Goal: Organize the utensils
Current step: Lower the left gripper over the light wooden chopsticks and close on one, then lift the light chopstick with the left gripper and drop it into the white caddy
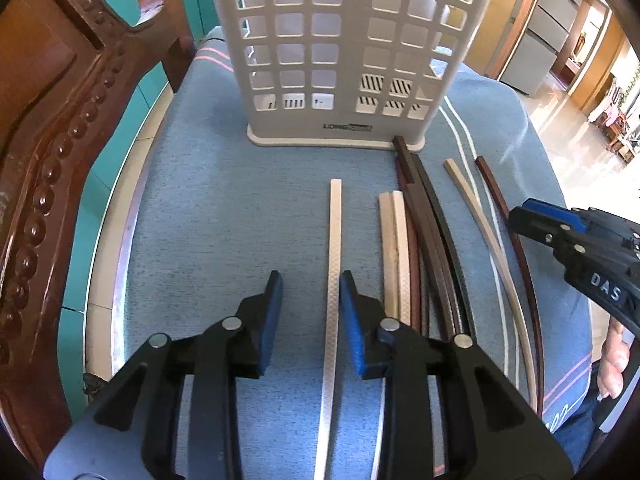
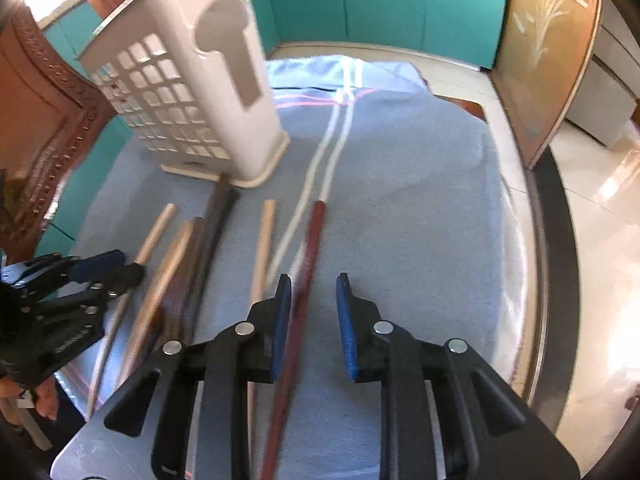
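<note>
Several chopsticks lie on a blue cloth in front of a white slotted utensil holder (image 1: 340, 48), which also shows in the right wrist view (image 2: 192, 96). My left gripper (image 1: 310, 296) is open low over the cloth, with a single white chopstick (image 1: 334, 264) lying between its fingers. Right of it lie two more white chopsticks (image 1: 394, 240), a dark bundle (image 1: 430, 240), a cream one (image 1: 484, 224) and a red-brown one (image 1: 516, 232). My right gripper (image 2: 310, 300) is open with a red-brown chopstick (image 2: 308, 264) between its fingers, close to the left one.
A carved wooden chair (image 1: 52, 128) stands at the left of the round table (image 1: 120, 264). Teal cabinets (image 2: 380, 4) are behind. The table's metal rim (image 2: 540, 280) curves on the right, with tiled floor (image 2: 600, 240) beyond. Each gripper shows in the other's view.
</note>
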A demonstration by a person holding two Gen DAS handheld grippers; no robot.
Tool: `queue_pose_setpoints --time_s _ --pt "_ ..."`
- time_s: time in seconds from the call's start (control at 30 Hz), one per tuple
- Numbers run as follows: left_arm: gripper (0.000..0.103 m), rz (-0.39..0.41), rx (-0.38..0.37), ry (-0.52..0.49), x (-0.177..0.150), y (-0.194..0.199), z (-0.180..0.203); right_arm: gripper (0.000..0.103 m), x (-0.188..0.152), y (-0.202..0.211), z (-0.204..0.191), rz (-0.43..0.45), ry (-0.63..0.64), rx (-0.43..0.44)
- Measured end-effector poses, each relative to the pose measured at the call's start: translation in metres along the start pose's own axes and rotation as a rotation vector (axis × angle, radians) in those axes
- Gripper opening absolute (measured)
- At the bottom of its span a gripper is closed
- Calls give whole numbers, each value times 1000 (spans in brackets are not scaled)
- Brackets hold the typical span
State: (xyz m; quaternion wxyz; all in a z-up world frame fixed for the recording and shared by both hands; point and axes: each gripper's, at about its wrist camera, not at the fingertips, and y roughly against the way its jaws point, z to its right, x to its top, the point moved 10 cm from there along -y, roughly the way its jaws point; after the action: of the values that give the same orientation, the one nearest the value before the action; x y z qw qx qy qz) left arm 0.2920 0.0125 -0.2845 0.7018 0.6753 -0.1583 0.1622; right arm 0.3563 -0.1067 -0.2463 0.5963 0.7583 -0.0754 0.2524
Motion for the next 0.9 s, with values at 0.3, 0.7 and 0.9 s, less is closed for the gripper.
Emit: queue_pose_setpoints --time_s 0.3,0.7,0.9 --pt "42 42 65 -11 14 -7 -4 25 15 -20 -6 30 55 -124" --pt "7 62 45 -11 30 -3 7 7 18 -2 -15 81 22 -37" --pt "7 200 35 14 49 53 2 7 36 78 -20 271 21 48"
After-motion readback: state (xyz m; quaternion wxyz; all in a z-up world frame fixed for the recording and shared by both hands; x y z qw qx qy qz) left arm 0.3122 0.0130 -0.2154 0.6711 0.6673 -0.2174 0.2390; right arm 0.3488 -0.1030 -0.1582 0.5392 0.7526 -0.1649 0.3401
